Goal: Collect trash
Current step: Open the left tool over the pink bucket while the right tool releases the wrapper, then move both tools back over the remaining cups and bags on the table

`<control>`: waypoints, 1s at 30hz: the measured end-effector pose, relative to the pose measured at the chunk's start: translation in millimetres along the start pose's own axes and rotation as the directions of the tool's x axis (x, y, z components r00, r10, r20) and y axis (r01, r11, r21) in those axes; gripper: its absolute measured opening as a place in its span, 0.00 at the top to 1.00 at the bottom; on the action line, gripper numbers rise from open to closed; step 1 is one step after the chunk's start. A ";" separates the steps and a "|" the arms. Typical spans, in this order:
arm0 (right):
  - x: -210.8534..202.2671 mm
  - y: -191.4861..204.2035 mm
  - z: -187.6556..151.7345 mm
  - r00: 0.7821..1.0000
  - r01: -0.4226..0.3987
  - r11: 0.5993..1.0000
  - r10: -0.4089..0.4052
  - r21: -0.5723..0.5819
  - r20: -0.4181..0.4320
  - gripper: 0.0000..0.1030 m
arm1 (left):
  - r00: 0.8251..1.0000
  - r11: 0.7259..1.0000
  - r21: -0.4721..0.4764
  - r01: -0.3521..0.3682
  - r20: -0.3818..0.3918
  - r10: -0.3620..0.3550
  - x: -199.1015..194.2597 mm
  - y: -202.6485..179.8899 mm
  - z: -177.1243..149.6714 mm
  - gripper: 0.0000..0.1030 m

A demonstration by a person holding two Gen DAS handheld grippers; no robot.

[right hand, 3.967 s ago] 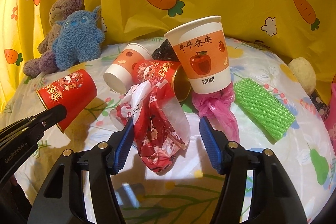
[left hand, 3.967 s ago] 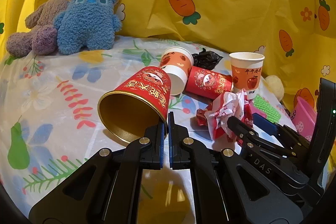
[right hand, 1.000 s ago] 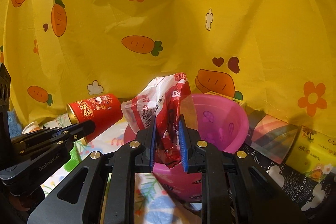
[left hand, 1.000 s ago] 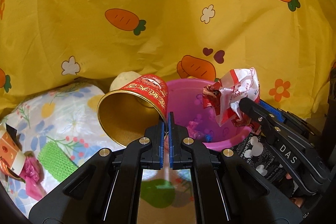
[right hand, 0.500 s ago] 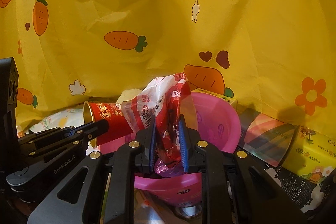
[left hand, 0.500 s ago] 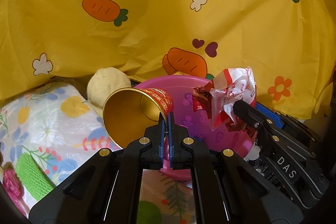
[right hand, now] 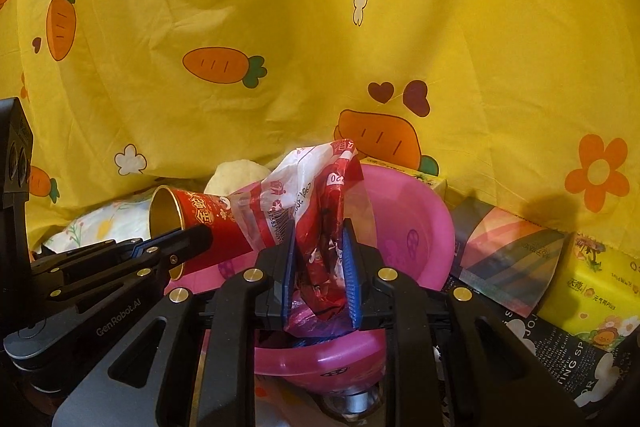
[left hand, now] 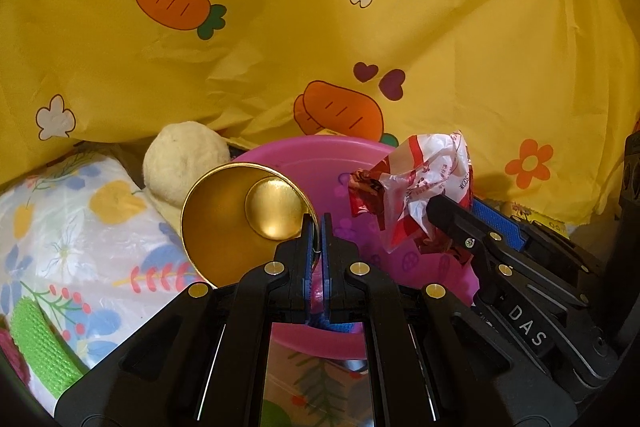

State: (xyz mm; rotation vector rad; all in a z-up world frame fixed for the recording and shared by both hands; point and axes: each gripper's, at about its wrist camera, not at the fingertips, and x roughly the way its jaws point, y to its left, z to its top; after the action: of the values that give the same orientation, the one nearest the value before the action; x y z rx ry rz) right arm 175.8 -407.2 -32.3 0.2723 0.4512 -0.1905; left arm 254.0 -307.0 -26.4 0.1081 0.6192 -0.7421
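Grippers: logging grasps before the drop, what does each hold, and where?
Left gripper pinches the red cup by its rim; right gripper clamps the crumpled wrapper near its lower end.

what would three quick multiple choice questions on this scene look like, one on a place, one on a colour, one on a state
1. Where is the crumpled wrapper?
A. flat on the bedsheet
B. between the right gripper's fingers, above the pink basin
C. inside the cup

2. What colour is the inside of the cup?
A. gold
B. white
C. green

3. How is the left gripper?
A. wide open and empty
B. resting on the green mesh
C. shut on the cup's rim

Answers:
1 B, the wrapper stands between the blue pads with the basin below and behind it.
2 A, the left wrist view looks straight into a shiny gold interior.
3 C, the cup's thin rim sits pinched between nearly touching fingers.
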 end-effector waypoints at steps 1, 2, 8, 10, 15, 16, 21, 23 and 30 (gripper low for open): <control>0.6 -0.4 0.0 1.000 0.001 1.000 -0.001 0.001 0.000 0.78 | 1.000 1.000 -0.005 0.009 -0.002 -0.009 1.1 0.7 -0.1 0.97; 1.6 -0.5 -0.1 1.000 0.001 1.000 -0.001 0.001 -0.001 0.78 | 1.000 1.000 -0.010 0.020 -0.004 -0.020 2.2 1.6 -0.2 0.96; 7.7 -2.5 -1.4 1.000 0.005 1.000 -0.005 0.002 -0.012 0.76 | 0.999 0.999 -0.022 0.040 -0.011 -0.041 5.9 4.5 -2.5 0.95; 9.3 -3.0 -2.0 1.000 0.004 1.000 -0.004 0.001 -0.016 0.75 | 0.999 0.999 -0.024 0.043 -0.007 -0.043 4.2 6.7 -3.4 0.92; 10.7 -4.7 -3.3 1.000 0.007 1.000 -0.006 0.006 -0.020 0.73 | 0.999 0.997 -0.067 0.047 -0.013 -0.048 1.3 19.3 -5.7 0.65; 10.4 -4.7 -3.4 1.000 0.007 1.000 -0.006 0.007 -0.019 0.72 | 0.999 0.996 -0.078 0.045 -0.005 -0.046 -1.1 22.1 -6.6 0.55; 5.3 -3.7 -4.5 1.000 0.015 1.000 -0.015 0.004 -0.004 0.56 | 0.999 0.995 -0.095 0.000 0.049 0.004 -20.9 29.8 -10.0 0.23; 2.4 -2.1 -5.5 1.000 0.018 1.000 -0.018 -0.002 0.000 0.54 | 0.997 0.994 -0.104 -0.027 0.067 0.034 -31.1 33.5 -11.7 0.17; -10.6 6.3 -11.5 0.999 0.027 0.999 -0.027 -0.017 0.025 0.28 | 0.980 0.979 -0.131 -0.159 0.099 0.173 -68.7 47.6 -26.6 0.06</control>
State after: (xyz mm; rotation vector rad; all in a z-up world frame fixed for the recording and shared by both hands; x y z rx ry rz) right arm 163.4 -396.6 -36.0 0.2463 0.4318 -0.2162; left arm 233.5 -222.5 -15.2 0.0056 0.5417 -0.5432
